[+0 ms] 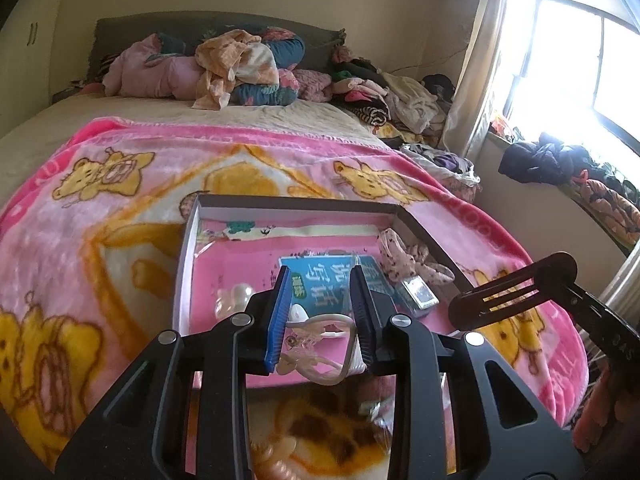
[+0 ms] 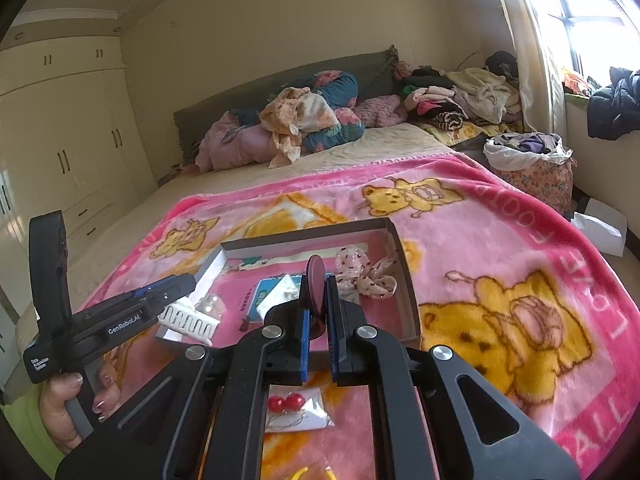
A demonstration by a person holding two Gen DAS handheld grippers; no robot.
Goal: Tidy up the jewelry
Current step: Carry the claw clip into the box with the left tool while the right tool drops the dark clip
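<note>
Pink fleece printed with yellow bears covered the near half of the bed (image 2: pixel 500 240), and on that blanket (image 1: pixel 100 240) sat the shallow cardboard box (image 1: pixel 188 248) I was working over, its far wall toward the headboard.

My left gripper (image 1: pixel 320 300) hung above the box's near edge with its fingers pinched on a clear, cream-coloured hair claw clip (image 1: pixel 320 332); from the right wrist view the same clip (image 2: pixel 188 316) showed as a white comb-toothed piece held just outside the box's near left corner. My right gripper (image 2: pixel 318 296) had its blue pads pressed tight on a flat maroon hair clip (image 2: pixel 316 284), which stood upright between them above the near middle of the box; in the left wrist view that clip (image 1: pixel 508 294) looked dark brown and slotted, sticking out beyond the box's right wall.

Inside the box lay a pink printed booklet as lining, a small blue packet with Chinese characters (image 1: pixel 320 276) near the middle, a spotted fabric bow (image 2: pixel 368 276) against the right wall, a small silvery rectangular piece (image 1: pixel 418 294) beside the packet, and a pearly bauble (image 1: pixel 236 296) near the left wall.

On the blanket at the near edge of the bed, outside the box, a clear bag with two red beads (image 2: pixel 286 402) lay under my right gripper.
</note>
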